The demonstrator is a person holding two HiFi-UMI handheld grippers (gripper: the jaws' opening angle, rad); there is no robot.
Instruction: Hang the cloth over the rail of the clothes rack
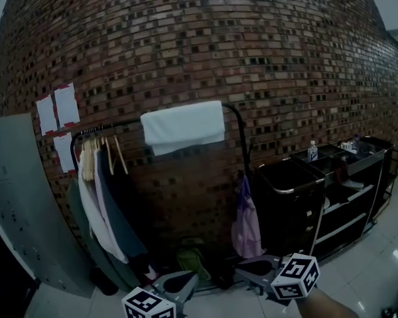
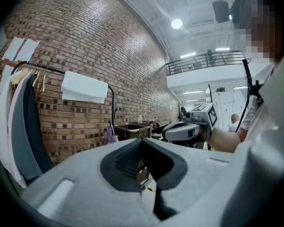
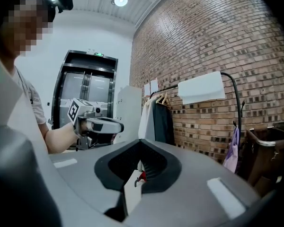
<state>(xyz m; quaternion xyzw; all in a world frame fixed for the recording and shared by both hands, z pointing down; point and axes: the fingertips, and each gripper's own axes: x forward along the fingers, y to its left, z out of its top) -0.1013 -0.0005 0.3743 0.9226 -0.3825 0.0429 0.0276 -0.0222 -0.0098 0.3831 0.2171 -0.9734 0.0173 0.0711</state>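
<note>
A brick wall (image 1: 265, 52) fills the head view, with a black clothes rack (image 1: 244, 144) standing against it. The pale cloth (image 1: 183, 126) lies draped over the rack's top rail (image 1: 119, 122), towards its right end, with both sides hanging down. Left of the cloth, shirts and a dark garment (image 1: 103, 204) hang from wooden hangers (image 1: 119, 154) on the same rail. A purple bag (image 1: 247, 224) hangs from the right post.

Right of the rack stands a dark trolley (image 1: 298, 204). Its open top bin is too dark to see into, and a clear bottle (image 1: 312, 151) stands just behind the bin. A grey panel (image 1: 20, 197) leans at the left, below white sheets of paper (image 1: 66, 105) taped to the bricks.

The left gripper (image 1: 186, 278) and right gripper (image 1: 244, 269) hover low in the foreground, well away from the rack. Both have their jaws clenched together, and neither is gripping anything.
</note>
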